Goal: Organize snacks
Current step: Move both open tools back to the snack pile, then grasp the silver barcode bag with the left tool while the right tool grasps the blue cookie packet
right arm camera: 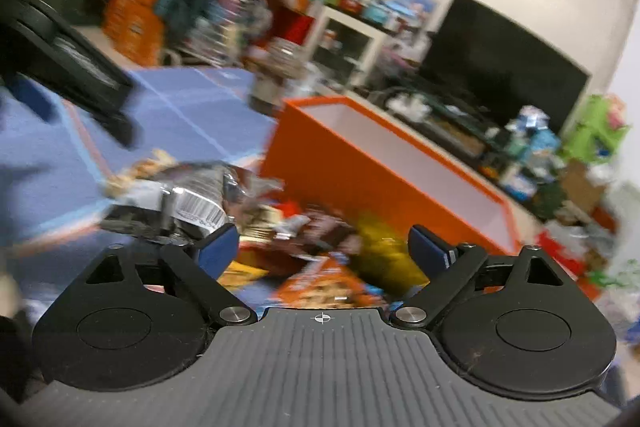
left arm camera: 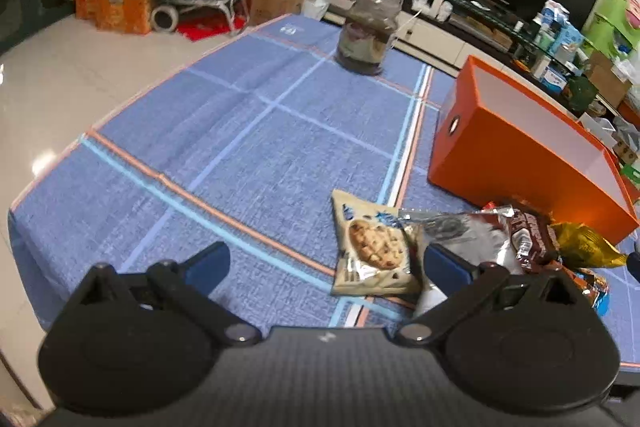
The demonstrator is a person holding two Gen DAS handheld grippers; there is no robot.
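- The snacks lie in a loose heap on the blue checked tablecloth (left arm camera: 248, 131), near the tabletop's near edge and just in front of the orange box (left arm camera: 516, 163).
- The cookie packet (left arm camera: 374, 251) lies flat at the heap's outer side: cream wrapper, a chocolate-chip cookie printed on it, blue lettering at the top.
- Beside it a crinkled silver packet (left arm camera: 468, 235) overlaps a brown chocolate-coloured wrapper (left arm camera: 536, 231), and a gold wrapper (left arm camera: 588, 247) pokes out next to the box wall.
- An orange-and-blue packet (right arm camera: 324, 279) lies nearest the near edge; it is too blurred to read.
- The orange box stands open-topped, white inside, with a round hole in its end wall.
- A glass jar (left arm camera: 368, 31) stands well apart, towards the far edge.
- The left gripper (left arm camera: 324, 263) hangs wide open over the cookie packet, its blue pads gripping nothing.
- The right gripper (right arm camera: 324, 247) is spread wide above the heap, holding nothing.
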